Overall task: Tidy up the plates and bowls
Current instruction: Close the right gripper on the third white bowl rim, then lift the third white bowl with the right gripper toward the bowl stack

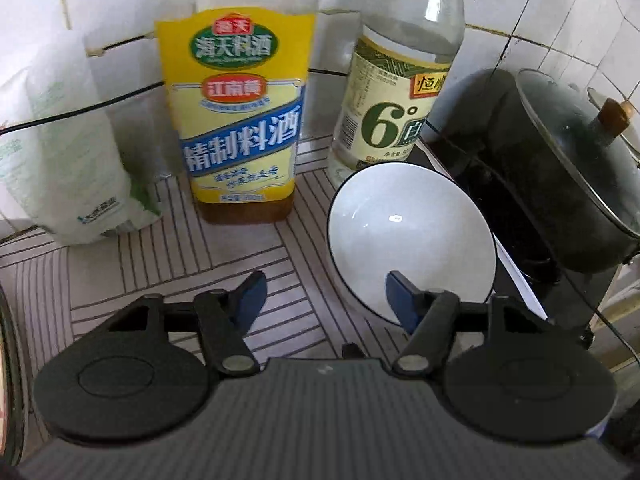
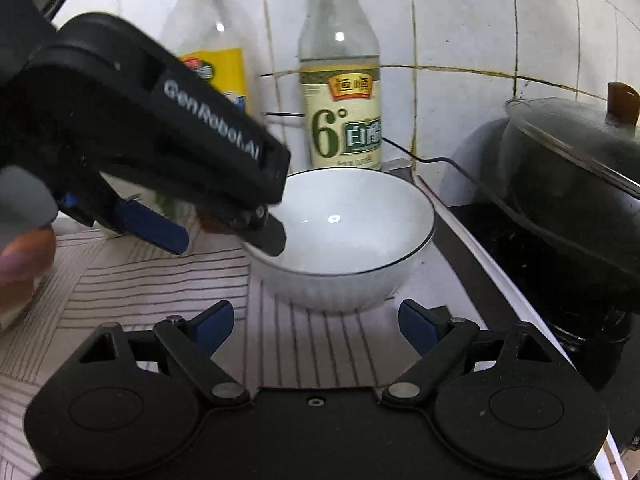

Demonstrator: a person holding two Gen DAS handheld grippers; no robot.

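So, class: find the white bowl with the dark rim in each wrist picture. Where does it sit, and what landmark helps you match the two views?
Left wrist view: the white bowl is right of centre, with the left claw's right finger over its near rim.
Right wrist view: the bowl is at centre, beyond the open right claw.
Shared landmark: the vinegar bottle just behind the bowl.

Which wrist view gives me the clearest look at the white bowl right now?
Right wrist: the white bowl shows its whole side wall and most of its rim; the left gripper covers one edge. Left wrist shows mainly its inside, a finger overlapping the near rim.
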